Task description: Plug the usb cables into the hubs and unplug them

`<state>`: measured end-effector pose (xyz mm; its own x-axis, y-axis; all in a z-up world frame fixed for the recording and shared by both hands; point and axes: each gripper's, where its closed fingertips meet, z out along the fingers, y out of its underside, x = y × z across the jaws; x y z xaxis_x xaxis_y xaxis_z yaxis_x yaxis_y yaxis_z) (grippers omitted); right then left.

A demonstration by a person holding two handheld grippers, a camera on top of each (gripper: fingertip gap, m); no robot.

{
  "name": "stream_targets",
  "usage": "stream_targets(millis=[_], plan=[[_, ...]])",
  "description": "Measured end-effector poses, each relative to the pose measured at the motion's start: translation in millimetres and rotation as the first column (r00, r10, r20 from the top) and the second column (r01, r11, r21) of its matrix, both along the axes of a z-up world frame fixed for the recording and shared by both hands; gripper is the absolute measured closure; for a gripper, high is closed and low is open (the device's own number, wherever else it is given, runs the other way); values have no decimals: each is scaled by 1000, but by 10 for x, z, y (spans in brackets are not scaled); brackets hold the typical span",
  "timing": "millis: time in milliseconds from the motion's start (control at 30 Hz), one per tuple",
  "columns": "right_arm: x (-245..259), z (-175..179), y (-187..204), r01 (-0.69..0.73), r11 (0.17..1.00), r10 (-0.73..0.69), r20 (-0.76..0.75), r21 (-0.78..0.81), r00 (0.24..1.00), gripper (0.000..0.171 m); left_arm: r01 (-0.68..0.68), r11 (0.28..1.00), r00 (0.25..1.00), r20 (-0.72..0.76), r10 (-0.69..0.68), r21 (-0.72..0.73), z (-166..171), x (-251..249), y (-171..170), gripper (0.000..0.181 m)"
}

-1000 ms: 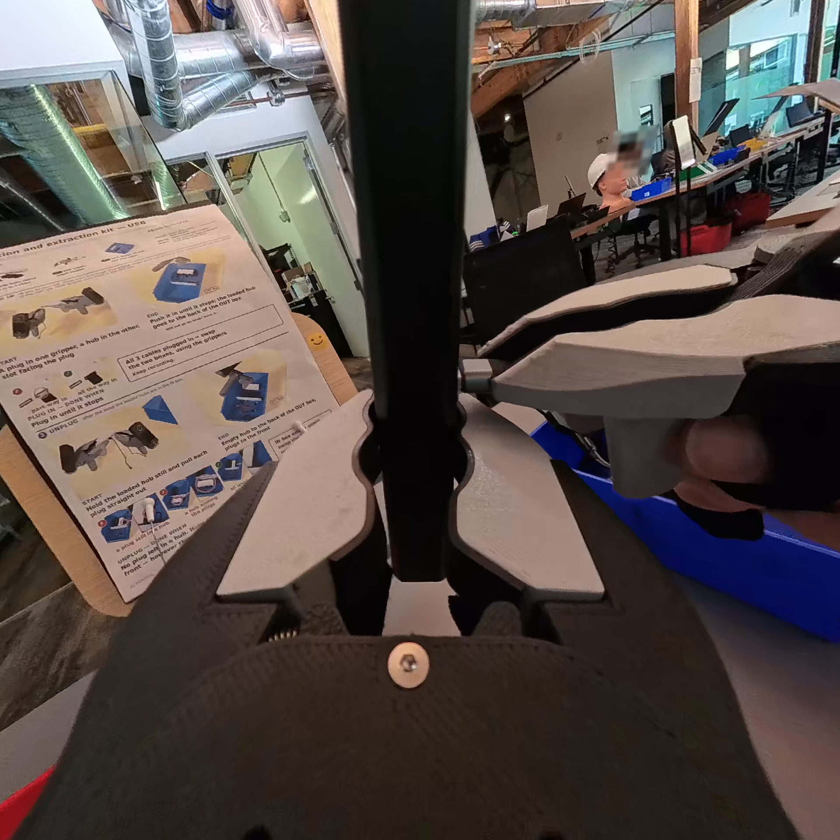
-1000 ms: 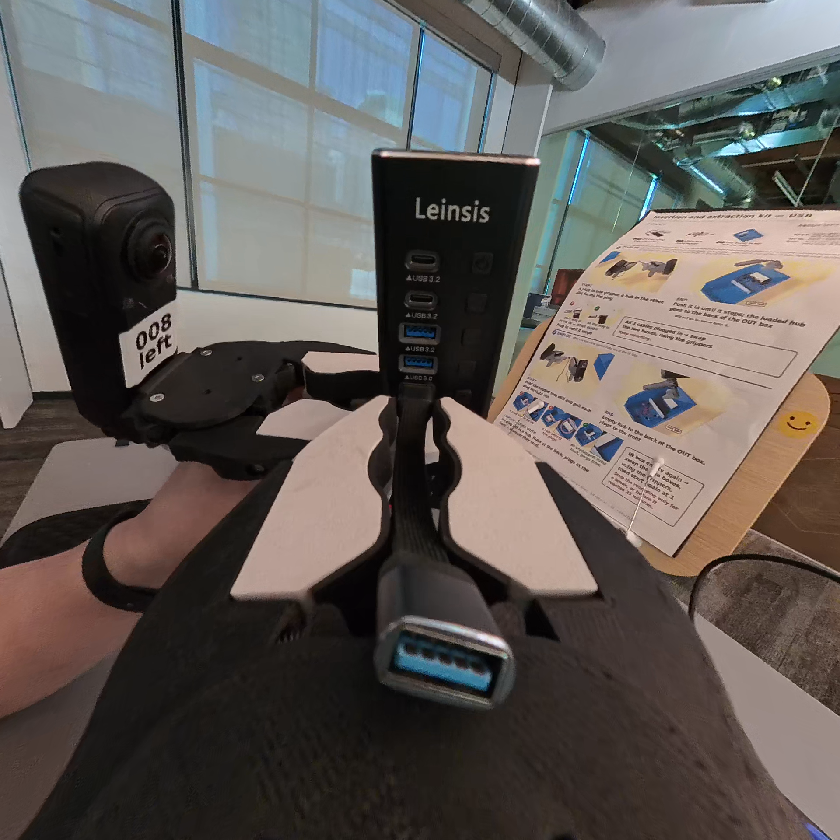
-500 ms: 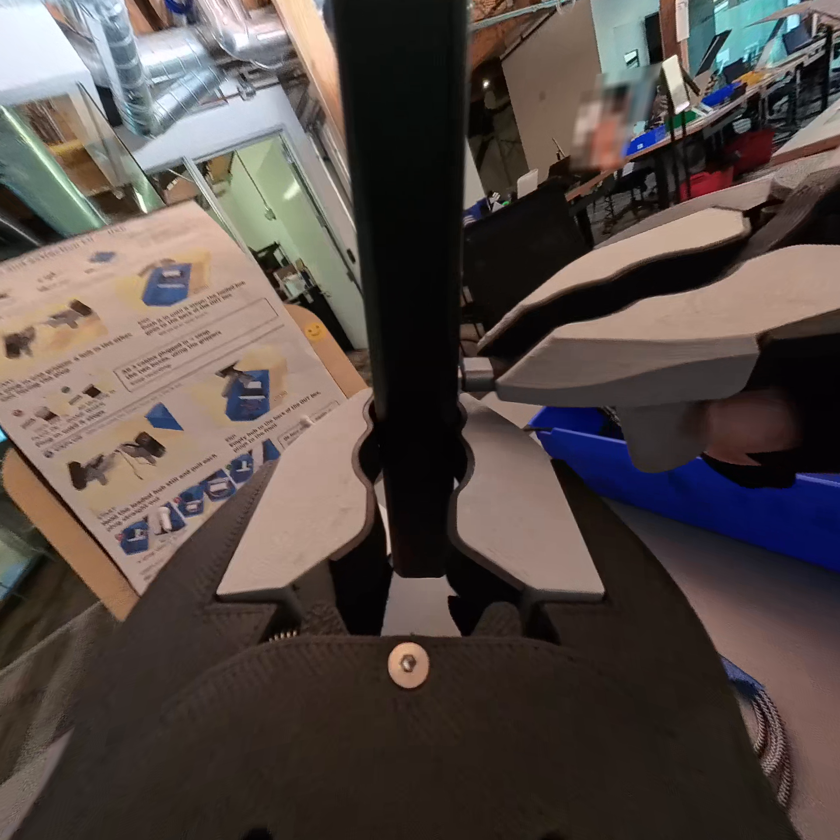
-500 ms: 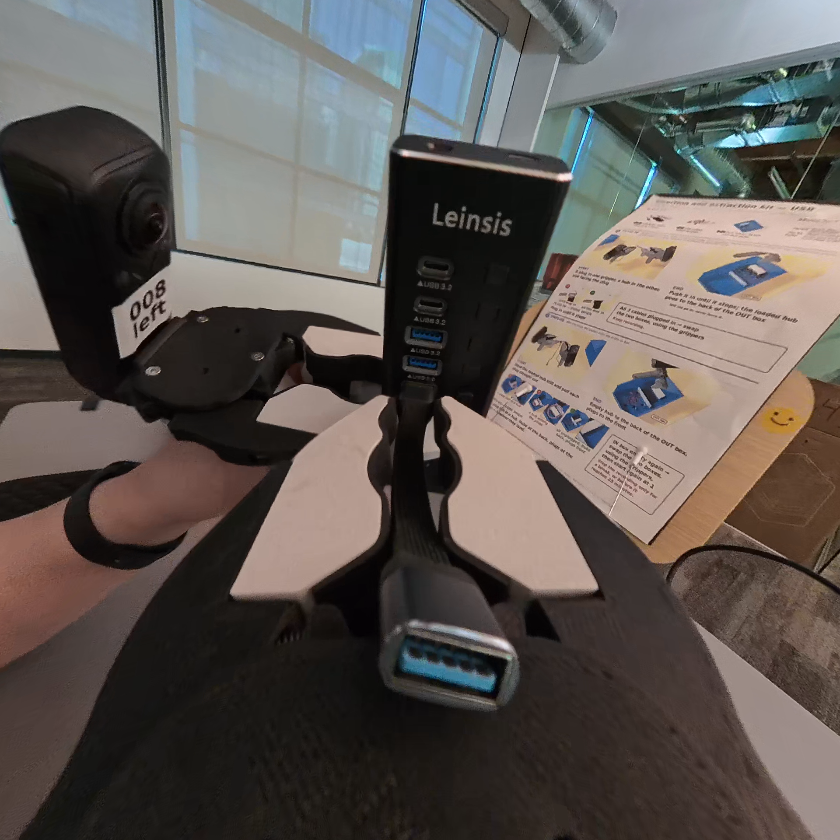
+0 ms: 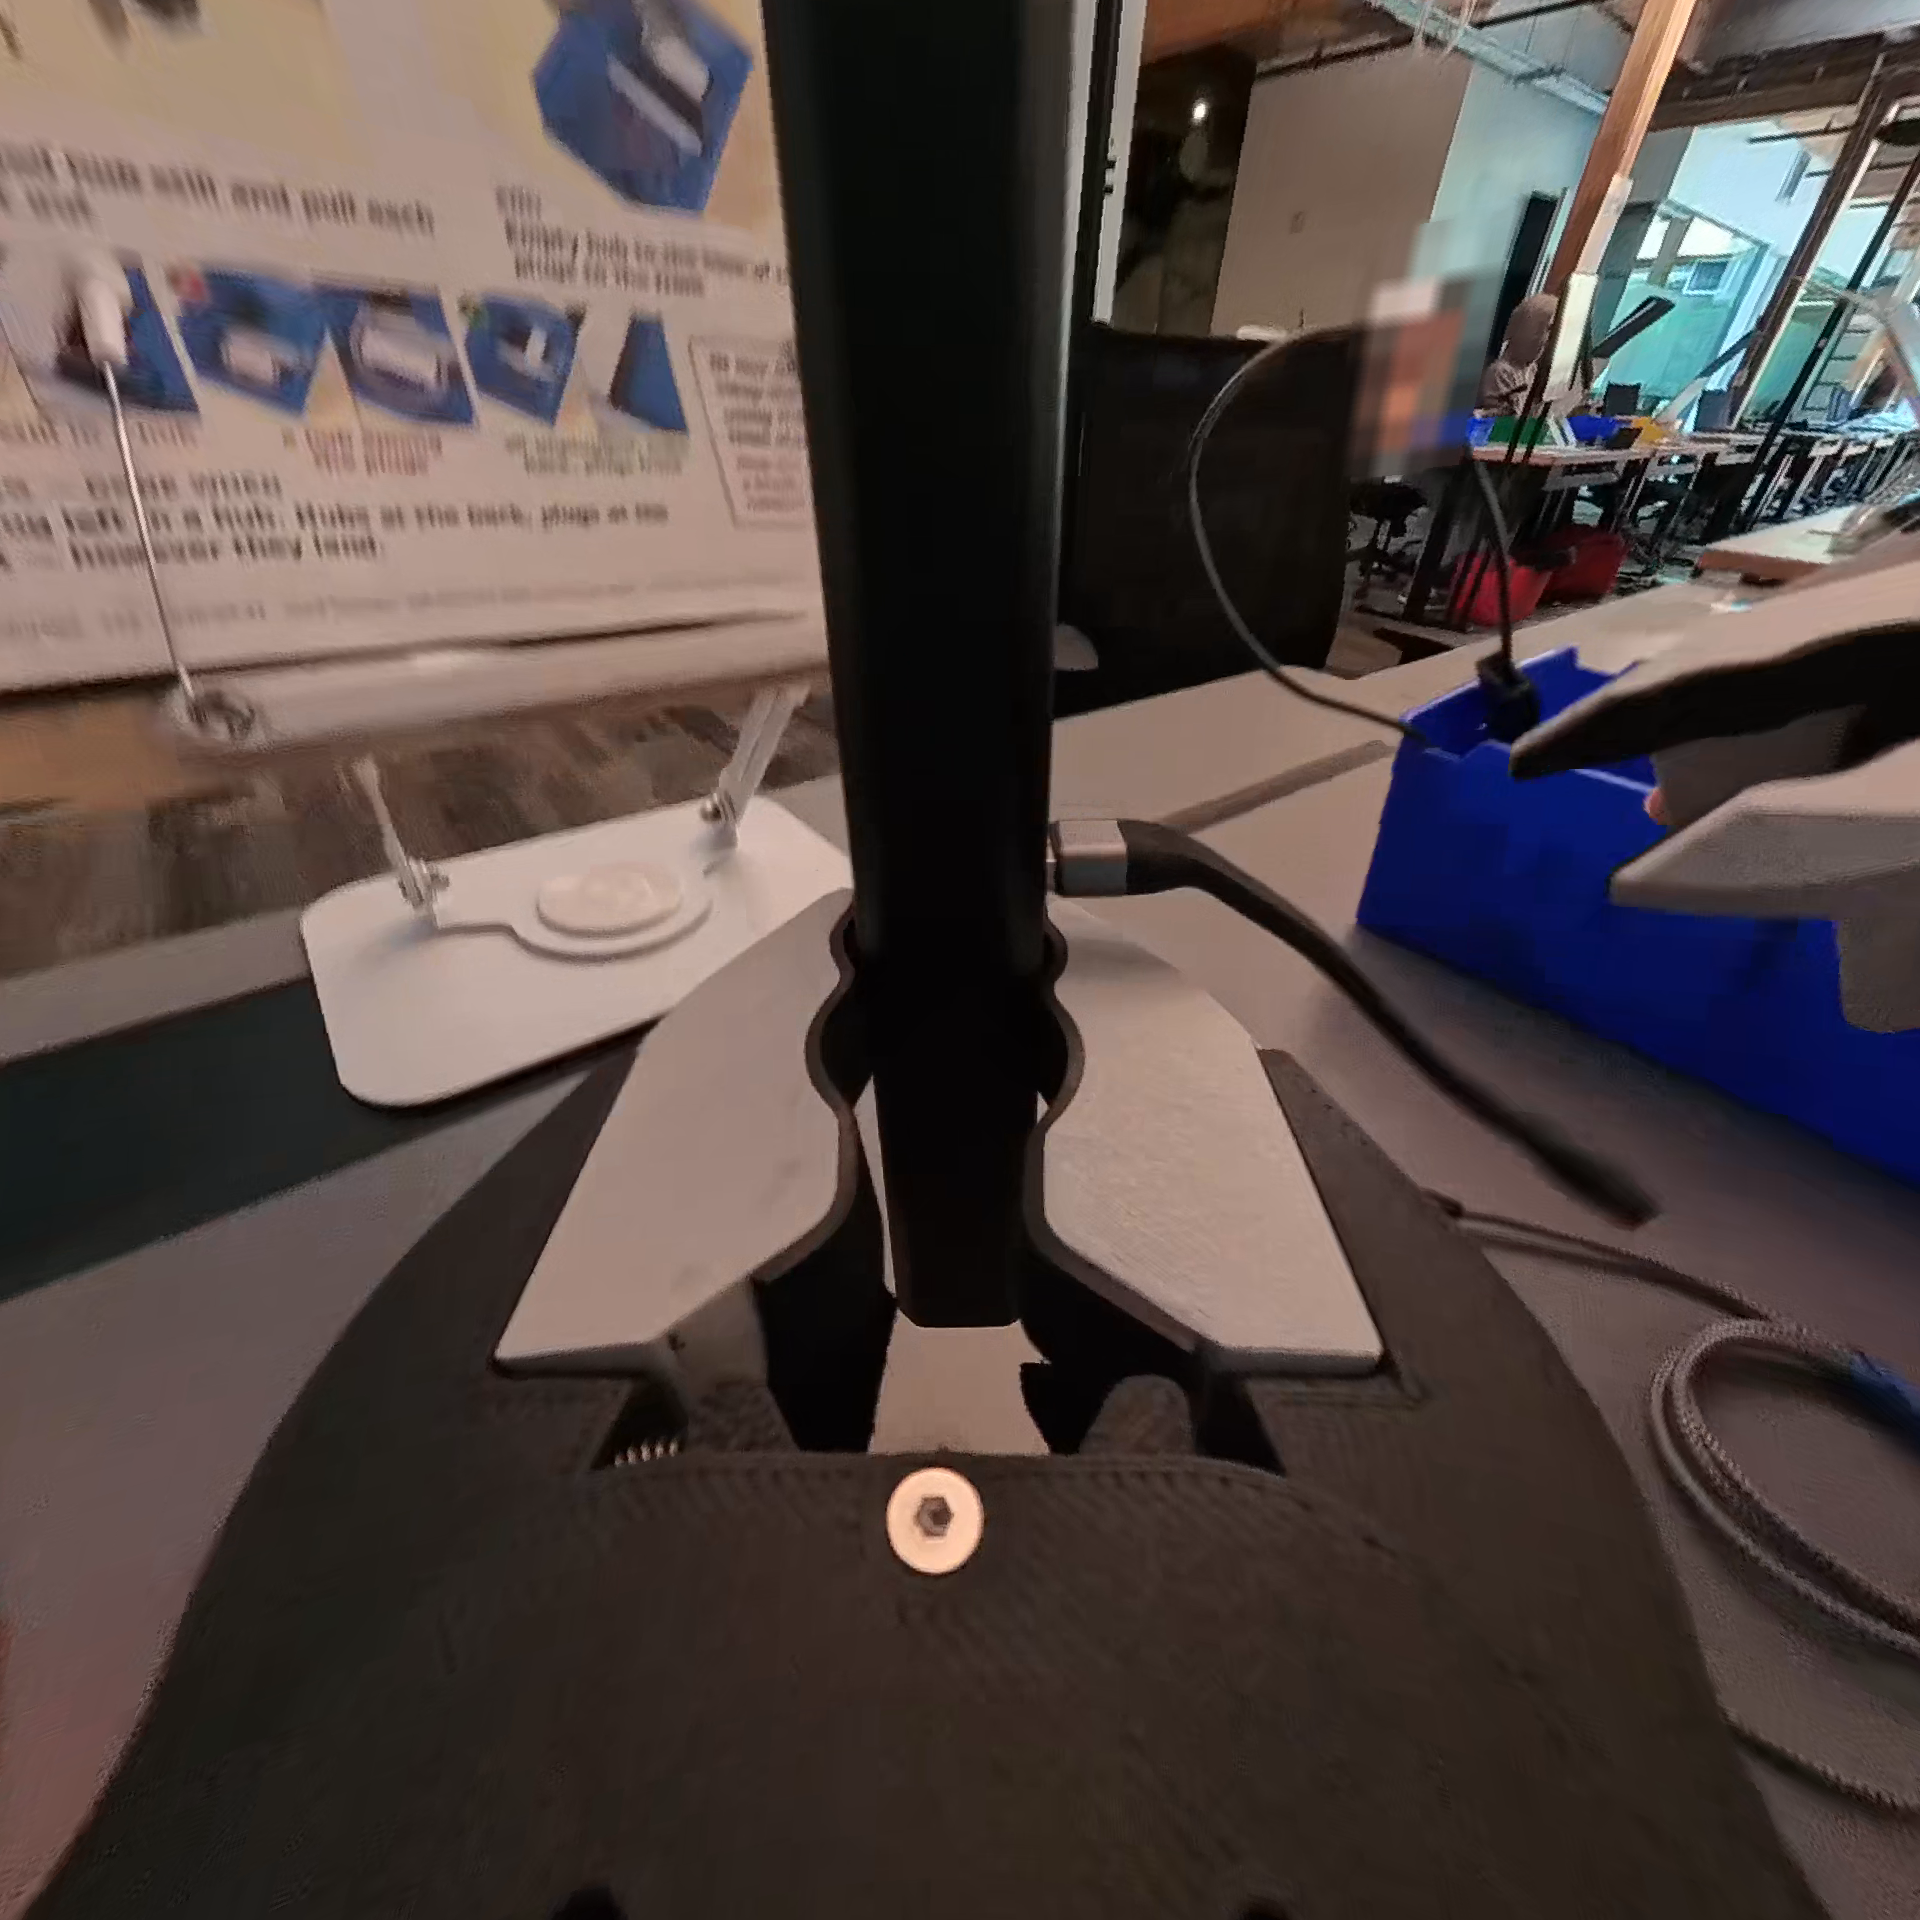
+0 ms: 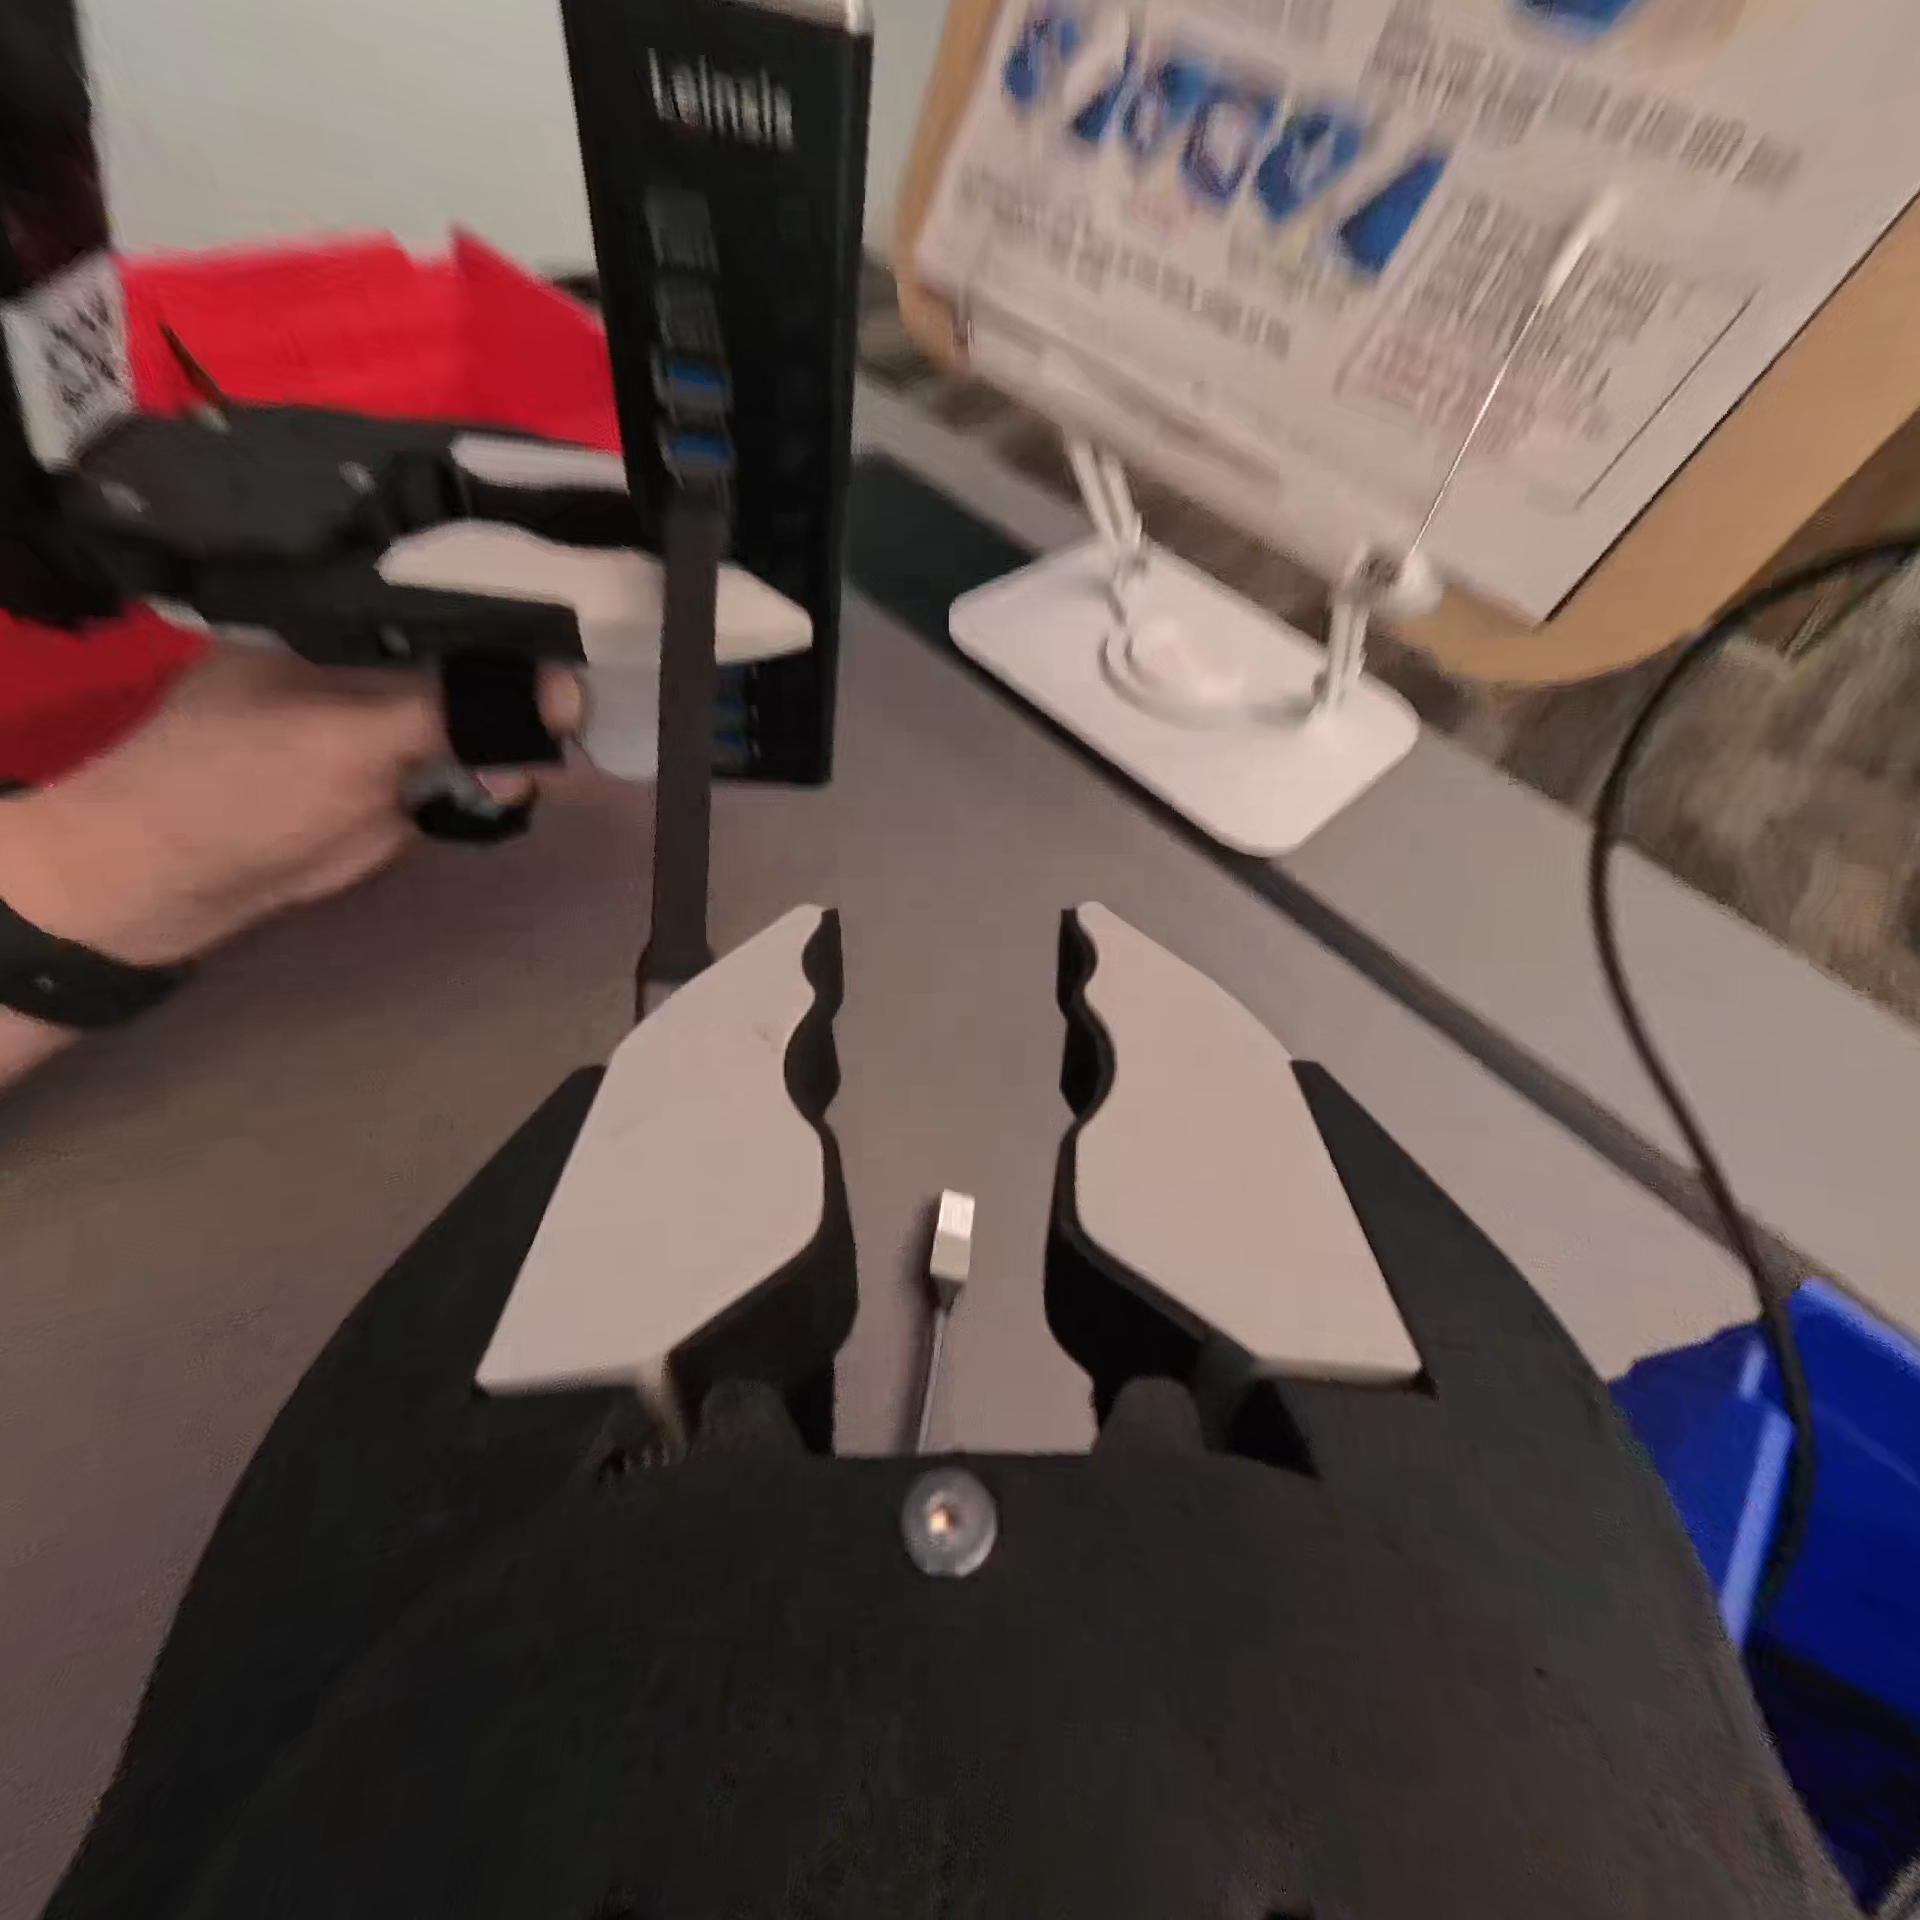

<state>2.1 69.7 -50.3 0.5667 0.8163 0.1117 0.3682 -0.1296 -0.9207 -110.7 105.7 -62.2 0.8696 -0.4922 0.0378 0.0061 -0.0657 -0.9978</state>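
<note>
My left gripper (image 5: 948, 935) is shut on the black USB hub (image 5: 925, 520) and holds it upright just above the grey table. A black adapter cable (image 5: 1340, 997) is plugged into the hub's port side and droops to the table. In the right wrist view the hub (image 6: 748, 416) stands at the upper left, with the cable (image 6: 681, 748) hanging from a blue port and the left gripper (image 6: 707, 551) around it. My right gripper (image 6: 948, 925) is open and empty, drawn back from the cable. A small white plug (image 6: 951, 1231) lies on the table between its fingers.
A blue bin (image 5: 1558, 935) stands to the right, with a thin black cable (image 5: 1226, 436) rising from it. A braided cable coil (image 5: 1766, 1507) lies at the front right. An instruction sheet on a white stand (image 6: 1174, 707) is behind. A red bin (image 6: 312, 312) is at the far left.
My right gripper has opened, let go of the black cable and pulled back. The cable stays plugged into the hub. Both grippers have dropped towards the table.
</note>
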Motion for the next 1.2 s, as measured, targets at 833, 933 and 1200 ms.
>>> stream_targets(millis=[833,933,1200], plan=[[-372,-196,-120,-170,973,101,-376,-154,921,113,257,936,935,-184,-304,-239,-741,531,-211,154],[-321,-133,-33,-126,980,46,-436,-157,899,99,282,932,922,-203,-329,-229,-742,642,-261,154],[-321,159,-175,-313,934,139,-631,-174,764,111,315,920,907,-212,-365,-234,-747,701,-322,154]])
